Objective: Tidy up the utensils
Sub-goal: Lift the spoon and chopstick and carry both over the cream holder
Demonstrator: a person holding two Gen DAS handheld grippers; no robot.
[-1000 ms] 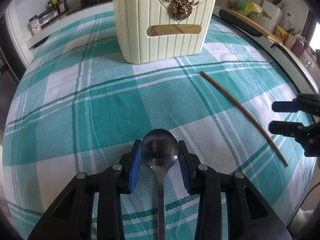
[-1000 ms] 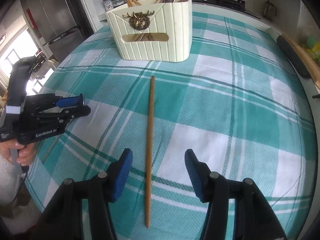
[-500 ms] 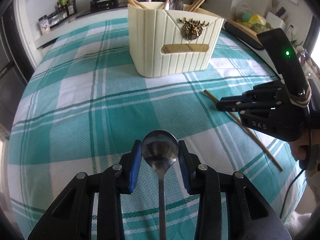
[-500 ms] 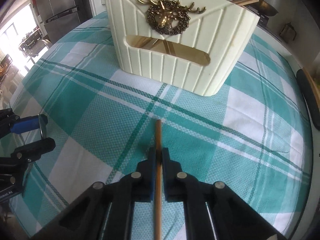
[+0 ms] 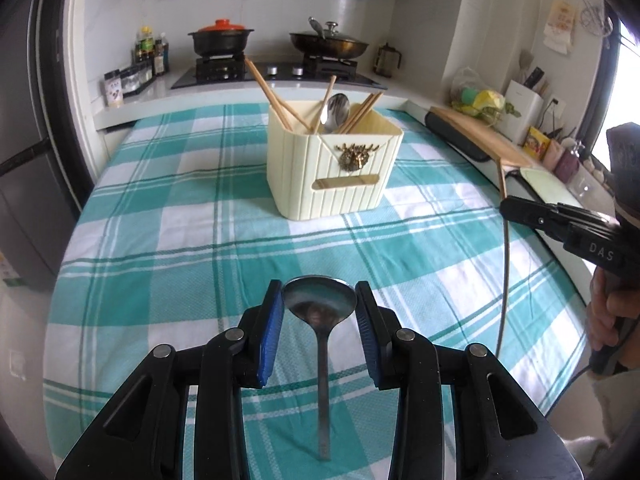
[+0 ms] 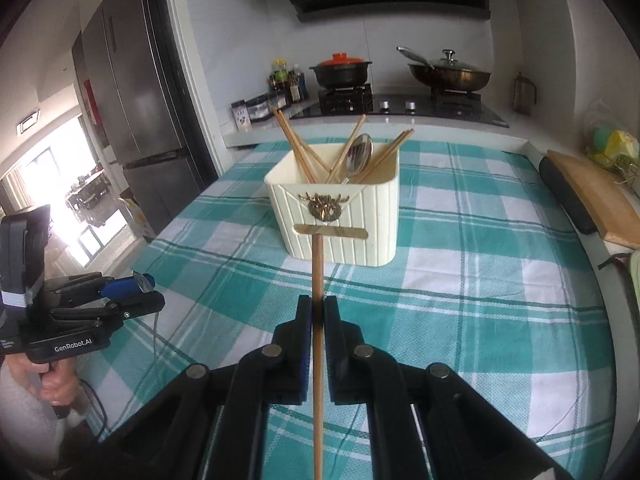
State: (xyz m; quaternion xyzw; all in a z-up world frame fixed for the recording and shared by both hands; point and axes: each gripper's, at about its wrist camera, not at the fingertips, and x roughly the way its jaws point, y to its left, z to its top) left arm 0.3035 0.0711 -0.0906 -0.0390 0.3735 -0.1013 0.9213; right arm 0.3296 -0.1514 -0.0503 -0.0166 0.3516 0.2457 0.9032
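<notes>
Across the checked tablecloth (image 5: 168,216), both tools had lifted: the right gripper (image 6: 318,316) pinched the chopstick (image 6: 317,360), the left gripper (image 5: 319,314) clasped the spoon (image 5: 320,304), ready for the holder (image 5: 332,168) near the far edge.

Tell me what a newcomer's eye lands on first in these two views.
First, the cream utensil holder with its brass stag emblem, standing mid-table on the teal checked tablecloth, chopsticks and a spoon poking out of its top. Next, the tongs up close: the left tongs shut on a metal spoon by its bowl, the right tongs shut on a single wooden chopstick pointing towards the holder. Behind, two pans sit on the stove.
</notes>
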